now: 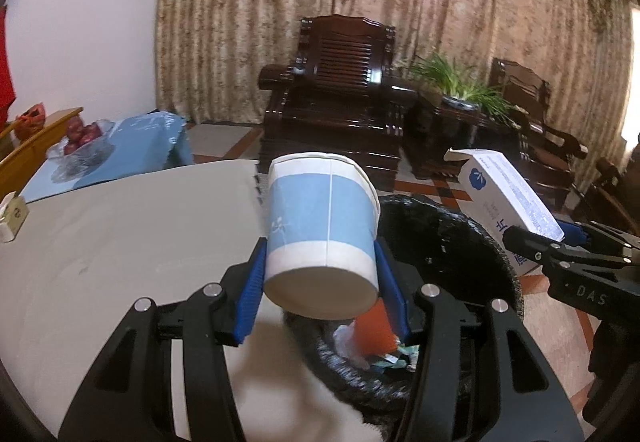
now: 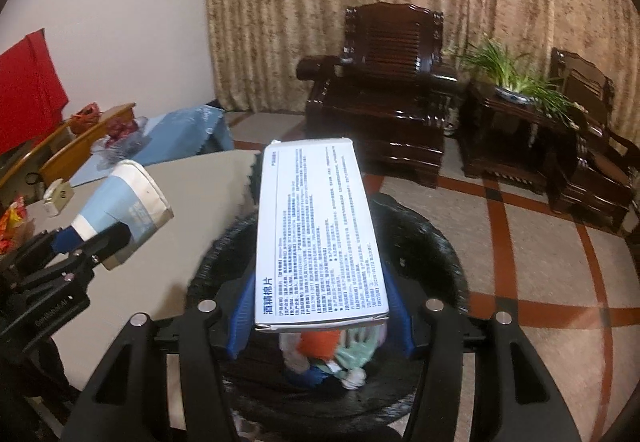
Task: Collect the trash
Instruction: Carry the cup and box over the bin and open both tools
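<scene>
Trash rides in both tools: left gripper point(image 1: 322, 282) clamps a paper cup point(image 1: 320, 226) at the table's point(image 1: 120, 242) edge, right gripper point(image 2: 320, 306) clamps a white box point(image 2: 316, 230) above the black bin point(image 2: 432, 254). Released early, the cup could hit the rim and fall outside.

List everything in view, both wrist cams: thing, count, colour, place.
paper cup: 1, blue and white, in left gripper, at bin's edge
box: 1, white with blue print, in right gripper, above bin
bin: 1, black liner, on floor beside table, trash inside
table: 1, grey, left of bin
armchairs: 2, dark wood, by curtain
plant: 1, green, on dark stand between chairs
fruit bowl: 1, clear, red fruit, on blue cloth
left gripper: black, blue pads, shut on cup
right gripper: same, shut on box
</scene>
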`<state>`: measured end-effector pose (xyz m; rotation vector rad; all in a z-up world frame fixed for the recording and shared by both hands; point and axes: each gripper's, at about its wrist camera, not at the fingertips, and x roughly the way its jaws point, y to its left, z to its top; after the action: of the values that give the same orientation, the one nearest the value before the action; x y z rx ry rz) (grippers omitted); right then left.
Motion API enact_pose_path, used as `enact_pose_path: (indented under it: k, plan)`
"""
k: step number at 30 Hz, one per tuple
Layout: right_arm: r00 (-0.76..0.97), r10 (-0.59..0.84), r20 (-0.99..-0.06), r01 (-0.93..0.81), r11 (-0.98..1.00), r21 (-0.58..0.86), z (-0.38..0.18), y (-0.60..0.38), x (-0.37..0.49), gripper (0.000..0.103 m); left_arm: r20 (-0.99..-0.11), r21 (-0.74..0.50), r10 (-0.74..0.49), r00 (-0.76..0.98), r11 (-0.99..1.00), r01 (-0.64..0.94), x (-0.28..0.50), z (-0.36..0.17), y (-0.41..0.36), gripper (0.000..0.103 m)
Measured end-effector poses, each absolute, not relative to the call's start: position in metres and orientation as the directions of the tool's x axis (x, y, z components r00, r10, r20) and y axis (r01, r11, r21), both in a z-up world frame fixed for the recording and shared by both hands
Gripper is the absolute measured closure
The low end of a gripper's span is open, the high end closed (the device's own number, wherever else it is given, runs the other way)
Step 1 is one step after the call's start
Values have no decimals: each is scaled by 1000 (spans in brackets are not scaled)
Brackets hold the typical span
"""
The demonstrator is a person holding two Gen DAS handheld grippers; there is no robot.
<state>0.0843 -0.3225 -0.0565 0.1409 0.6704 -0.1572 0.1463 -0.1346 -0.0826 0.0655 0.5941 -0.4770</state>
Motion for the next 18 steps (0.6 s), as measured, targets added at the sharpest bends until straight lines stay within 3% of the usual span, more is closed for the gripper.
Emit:
enact_pose_path:
  k: [18]
  plan:
    - [709,-139,-692,248,967,59,-101,-369,104,47,-608,-93,-481,631,833,546,183,-134,-203,50]
